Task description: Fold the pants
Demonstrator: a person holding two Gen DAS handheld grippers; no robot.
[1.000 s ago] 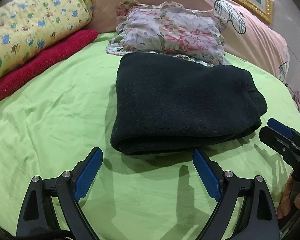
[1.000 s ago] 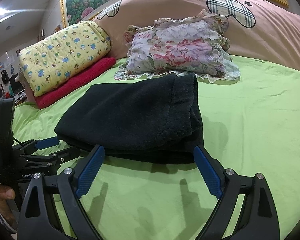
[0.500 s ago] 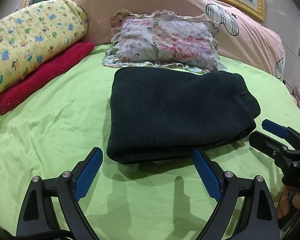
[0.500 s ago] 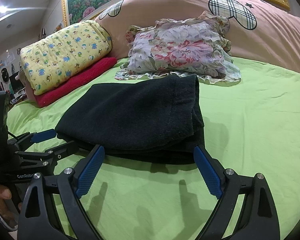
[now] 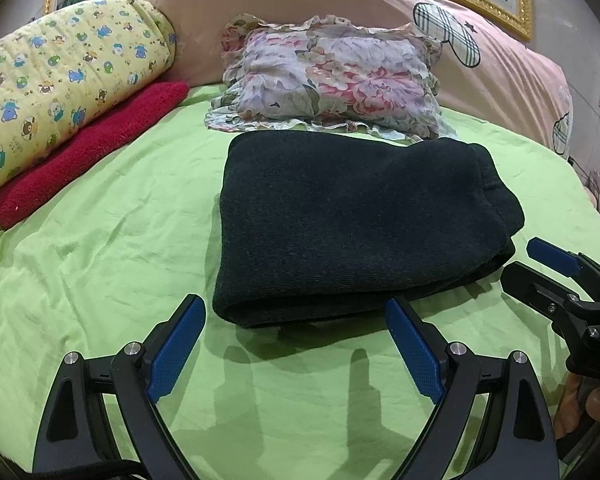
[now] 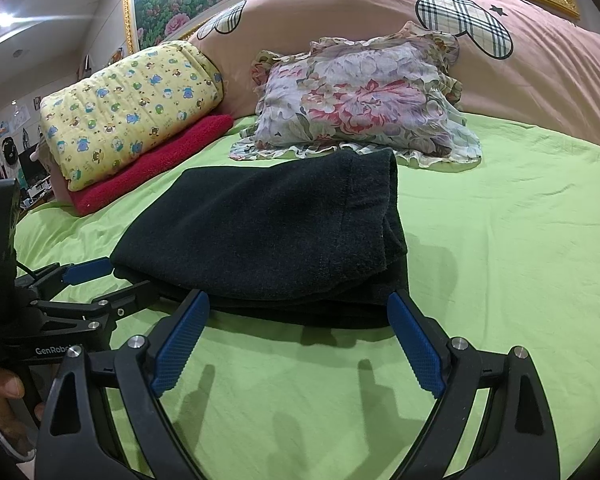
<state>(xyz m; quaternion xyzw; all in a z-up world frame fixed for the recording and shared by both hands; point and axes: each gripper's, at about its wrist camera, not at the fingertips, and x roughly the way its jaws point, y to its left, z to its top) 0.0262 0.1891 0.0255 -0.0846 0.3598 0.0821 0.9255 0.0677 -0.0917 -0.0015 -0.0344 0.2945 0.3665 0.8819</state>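
On the green sheet (image 5: 100,248), the pants (image 5: 352,224) are lying as a thick dark bundle, already folded into a compact rectangle just in front of the floral pillow (image 5: 332,80). The rounded fold is facing the left side, while the layered loose edges are stacking up on the right, seen clearly from the right wrist as the pants (image 6: 276,232) are sagging a little at that end. The left gripper (image 5: 296,344) is hovering just short of the near edge with its jaws spread wide and nothing between them; the right gripper (image 6: 300,344) is likewise gaping and empty, close to the bundle's near side.

By my judgement the folding is nearly or fully done, and what is remaining is tidying. To do that well, each gripper should be coming in low and flat, nudging the stepped layers on the right into line without dragging the top layer off the lower ones. Pinching only one layer would be undoing the fold, so any grasp should be taking the full thickness. The yellow quilt (image 5: 60,88) and red towel (image 5: 80,156) are sitting well apart, out of the way
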